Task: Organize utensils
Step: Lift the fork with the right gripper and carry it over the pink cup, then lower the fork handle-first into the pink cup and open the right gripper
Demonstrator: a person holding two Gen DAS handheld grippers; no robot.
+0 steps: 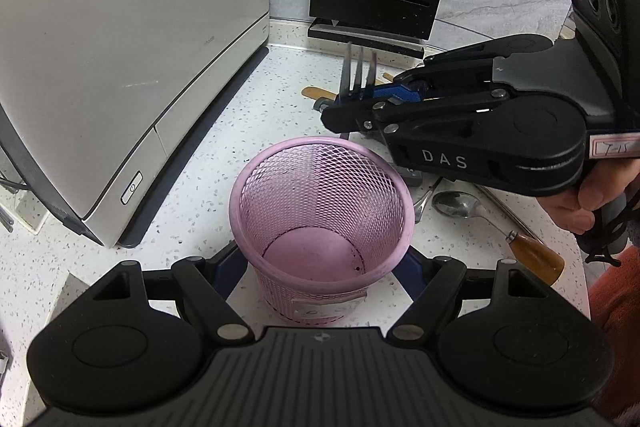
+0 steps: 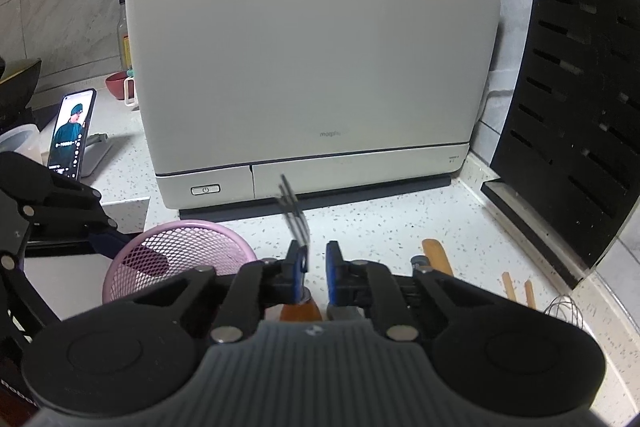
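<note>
- Left wrist view:
  - Left claw is clasping the cup low on its wall, one finger on each side, and is keeping it upright with the mouth open and nothing inside.
  - Right claw is reaching in behind the cup's far rim, slightly to its right. It is carrying the fork clear of the counter, with the tines sticking up above the cup.
  - A spoon is lying on the counter just right of the cup, its wooden handle pointing away from the cup.
- Right wrist view:
  - Right claw is pointing past the cup, which is sitting low and to the left of the pads.
  - Fork is running along the claw's line, with blurred tines ahead and the brown handle trailing back under the pads.
  - The fork is lying against the left pad, and a slit is showing beside the right one. Judging by the lifted fork, the claw is gripping it.
- Judgement: the right claw is the one nearer the job. The coming move is turning on a shift leftward until the fork is over the cup's mouth, then on tipping the fork's long axis upright for the drop.
</note>
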